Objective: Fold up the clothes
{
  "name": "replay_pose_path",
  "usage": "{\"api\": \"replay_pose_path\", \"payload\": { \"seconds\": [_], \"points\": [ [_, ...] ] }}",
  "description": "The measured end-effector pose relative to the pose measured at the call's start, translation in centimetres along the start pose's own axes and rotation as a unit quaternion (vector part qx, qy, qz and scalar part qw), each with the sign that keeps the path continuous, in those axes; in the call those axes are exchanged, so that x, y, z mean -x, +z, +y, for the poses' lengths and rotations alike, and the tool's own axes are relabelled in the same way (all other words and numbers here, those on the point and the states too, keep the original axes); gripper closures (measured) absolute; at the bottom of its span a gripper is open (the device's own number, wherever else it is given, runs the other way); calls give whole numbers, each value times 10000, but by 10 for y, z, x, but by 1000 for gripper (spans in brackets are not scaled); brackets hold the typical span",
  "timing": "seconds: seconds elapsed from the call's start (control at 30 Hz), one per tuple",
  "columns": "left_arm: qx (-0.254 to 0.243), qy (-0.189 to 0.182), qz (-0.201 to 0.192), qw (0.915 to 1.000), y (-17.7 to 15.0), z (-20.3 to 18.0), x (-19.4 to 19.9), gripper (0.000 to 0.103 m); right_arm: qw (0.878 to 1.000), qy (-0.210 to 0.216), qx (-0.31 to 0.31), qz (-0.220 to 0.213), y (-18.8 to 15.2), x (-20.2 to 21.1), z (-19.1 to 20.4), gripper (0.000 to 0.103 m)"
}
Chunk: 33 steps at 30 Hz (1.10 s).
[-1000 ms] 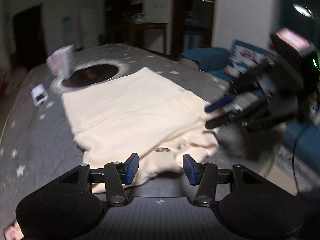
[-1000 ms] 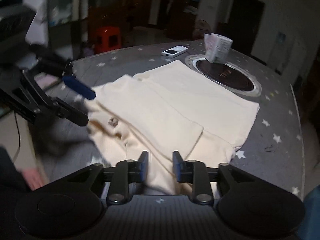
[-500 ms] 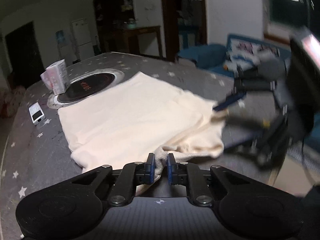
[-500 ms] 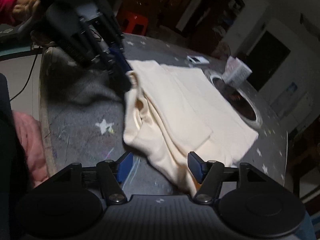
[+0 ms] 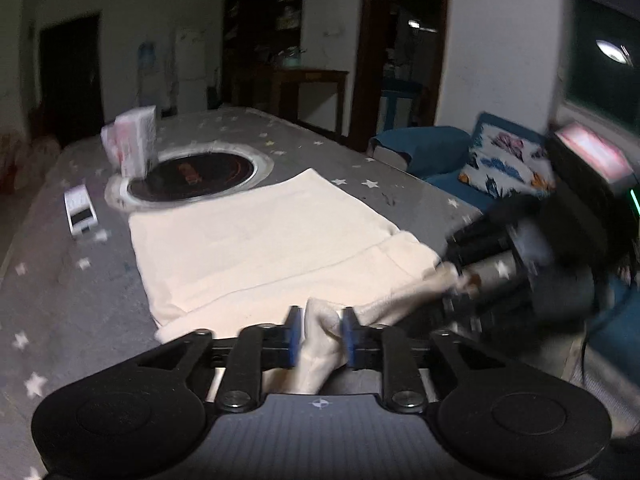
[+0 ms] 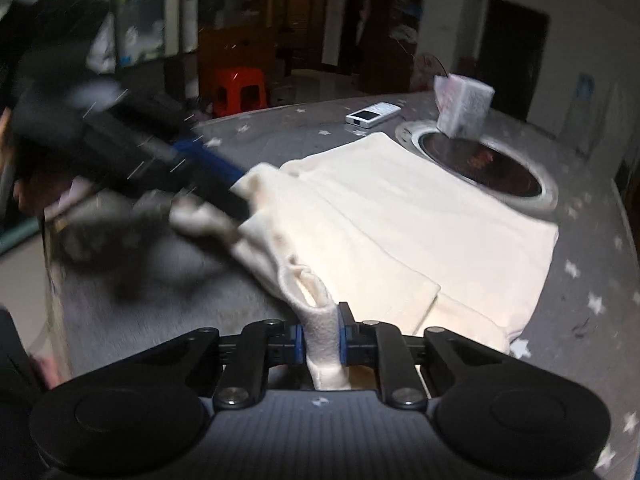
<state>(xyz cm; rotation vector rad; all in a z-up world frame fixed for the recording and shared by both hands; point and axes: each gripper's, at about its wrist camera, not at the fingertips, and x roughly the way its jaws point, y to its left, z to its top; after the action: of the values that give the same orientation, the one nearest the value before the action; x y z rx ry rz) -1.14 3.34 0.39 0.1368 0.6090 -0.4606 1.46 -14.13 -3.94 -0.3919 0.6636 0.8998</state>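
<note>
A cream garment [image 5: 260, 248] lies partly folded on the grey star-patterned table [image 5: 60, 288]. Its near edge is raised off the table and stretched between the two grippers. My left gripper [image 5: 321, 336] has a bunch of that edge between its blue pads; the jaws are opening, but the cloth still fills the gap and touches both pads. In the right wrist view the garment [image 6: 420, 220] runs toward my right gripper [image 6: 320, 340], whose jaws are closing on an upright fold of cloth that both pads press. Each gripper appears blurred in the other's view: left gripper [image 6: 240, 208], right gripper [image 5: 454, 274].
A round black hob [image 5: 192, 176] is set into the table beyond the garment, with a tissue pack [image 5: 132, 144] at its rim. A small white device [image 5: 80, 210] lies beside it. A blue sofa with a patterned cushion [image 5: 504, 164] and a red stool [image 6: 240, 90] stand beyond the table's edges.
The left gripper closed on the near hem, then widened with a thicker bunch in it. The right gripper came in from wide open and closed on the cloth. The near edge has lifted.
</note>
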Motion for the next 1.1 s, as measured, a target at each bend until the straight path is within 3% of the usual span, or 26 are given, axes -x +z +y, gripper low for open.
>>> {"api": "replay_pose_path", "payload": {
  "seconds": [0.03,0.17,0.43,0.47,0.53,0.63,0.83,1.1],
  "points": [
    [-132,65,11,9999,-5,-4,2,56,9999,55,-116,38,2,0,-4,90],
    [-699,449,210,9963,-20,-18,-2,55,9987,233,-421,145,8,-2,-16,90],
    [-1013,773,505,9906,-32,-18,-17,56,9990,169,-394,121,14,0,-19,90],
    [-1036,732,519,9906,-33,-17,-18,60,9991,141,-389,120,14,0,-18,90],
    [-1061,660,548,9906,-33,-16,-16,80,9993,78,-358,104,13,1,-15,91],
    [-884,567,552,9929,-31,-11,-11,94,9997,-11,-222,24,9,7,-8,92],
    [-668,168,586,9959,-29,-17,21,97,10000,70,15,-44,3,33,10,93],
    [-753,-407,633,9943,-27,-42,87,97,9974,682,152,153,-3,99,48,93]
  ]
}}
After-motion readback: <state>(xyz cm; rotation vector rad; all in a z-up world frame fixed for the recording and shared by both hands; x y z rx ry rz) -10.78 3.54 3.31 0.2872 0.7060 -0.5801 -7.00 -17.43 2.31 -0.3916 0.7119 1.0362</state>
